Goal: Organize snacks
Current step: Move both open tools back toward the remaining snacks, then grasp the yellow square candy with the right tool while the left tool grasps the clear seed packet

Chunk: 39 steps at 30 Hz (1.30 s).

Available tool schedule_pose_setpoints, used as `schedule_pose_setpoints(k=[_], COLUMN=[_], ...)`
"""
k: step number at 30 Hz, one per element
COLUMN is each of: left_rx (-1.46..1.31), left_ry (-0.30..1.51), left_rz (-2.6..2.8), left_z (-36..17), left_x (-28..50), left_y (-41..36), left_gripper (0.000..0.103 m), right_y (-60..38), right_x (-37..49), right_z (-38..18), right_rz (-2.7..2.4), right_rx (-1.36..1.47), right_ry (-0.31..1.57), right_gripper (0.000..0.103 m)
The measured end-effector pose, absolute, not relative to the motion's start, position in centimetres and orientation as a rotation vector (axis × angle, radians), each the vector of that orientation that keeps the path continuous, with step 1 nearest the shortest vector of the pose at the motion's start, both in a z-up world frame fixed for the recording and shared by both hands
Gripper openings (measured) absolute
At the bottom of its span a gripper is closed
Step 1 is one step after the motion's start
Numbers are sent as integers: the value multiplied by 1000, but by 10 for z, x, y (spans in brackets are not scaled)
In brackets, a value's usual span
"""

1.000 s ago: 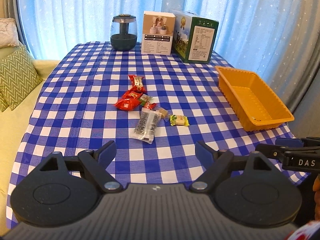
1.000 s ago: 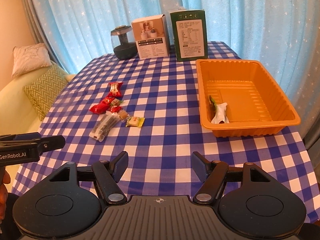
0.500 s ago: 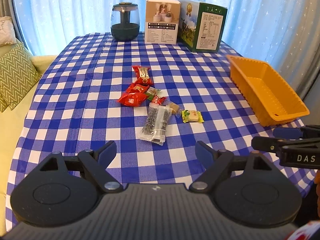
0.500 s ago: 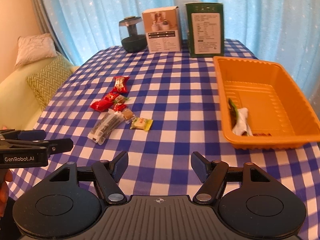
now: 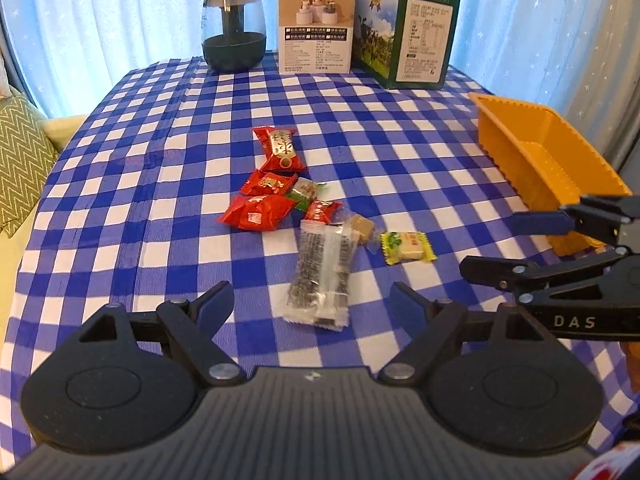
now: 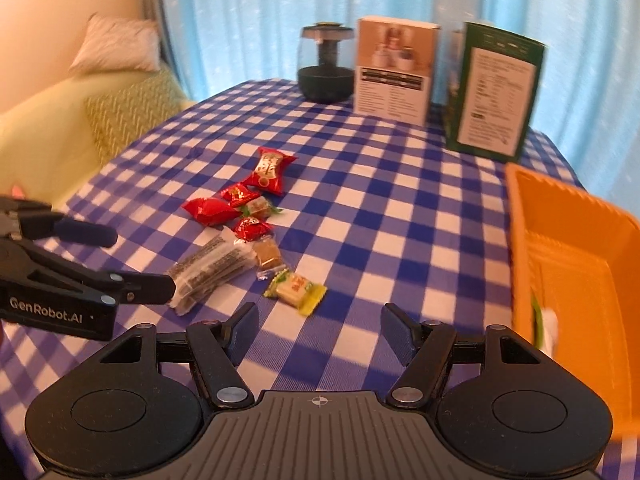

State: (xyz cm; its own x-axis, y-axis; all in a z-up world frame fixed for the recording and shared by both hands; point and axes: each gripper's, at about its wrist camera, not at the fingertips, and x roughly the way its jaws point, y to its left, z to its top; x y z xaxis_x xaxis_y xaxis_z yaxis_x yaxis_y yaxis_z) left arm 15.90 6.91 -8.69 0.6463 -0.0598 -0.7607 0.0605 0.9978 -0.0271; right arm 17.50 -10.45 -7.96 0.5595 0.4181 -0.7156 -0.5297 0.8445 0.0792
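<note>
Barely started. One white-and-green wrapper [image 6: 546,326] sits in the orange tray [image 6: 576,240] at the right edge of the table; you can't tell what it is, it's half cut off. Everything else is out on the checked cloth [image 5: 160,184], mid-table, well left of the tray: four red packets [image 5: 280,150], a green candy [image 5: 304,190], a brown candy [image 5: 362,228], the clear seaweed pack [image 5: 322,276], and the yellow candy [image 5: 406,244] nearest the tray.

Your left gripper [image 5: 310,300] is released, jaws wide, nothing between them, lined up just short of the seaweed pack. Your right gripper [image 6: 316,322] is also released and empty; its jaws have just been closing a bit, with the yellow candy just ahead, not yet touched.

Left to do: roughly eight pieces to move right into the tray. Likely next picks: seaweed pack and yellow candy.
</note>
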Motion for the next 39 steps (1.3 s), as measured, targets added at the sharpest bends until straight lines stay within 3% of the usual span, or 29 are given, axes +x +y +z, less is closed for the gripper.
schedule_pose_setpoints(k=[3, 15, 17, 22, 25, 33, 37, 39], left_rx=[11, 24, 21, 12, 11, 33, 55, 84], left_ry=[872, 893, 896, 895, 892, 890, 904, 903], left_rz=[-70, -96, -99, -111, -121, -139, -171, -172], left_z=[-93, -111, -113, -115, -116, -121, -127, -127], left_x=[168, 183, 184, 187, 190, 202, 206, 205], left_y=[74, 80, 80, 79, 78, 71, 65, 60], left_gripper=[81, 80, 80, 78, 76, 56, 37, 36], right_y=[-95, -66, -64, -70, -74, -100, -107, -109], right_x=[185, 213, 216, 223, 221, 209, 202, 200], right_z=[-92, -125, -126, -125, -123, -106, -103, -103], right_rz=[612, 717, 729, 734, 694, 579, 549, 538], right_rx=[-209, -381, -378, -255, -205, -61, -45, -40], right_ry=[802, 760, 763, 830, 851, 860, 866, 873], right_gripper=[52, 47, 44, 23, 22, 22, 22, 22])
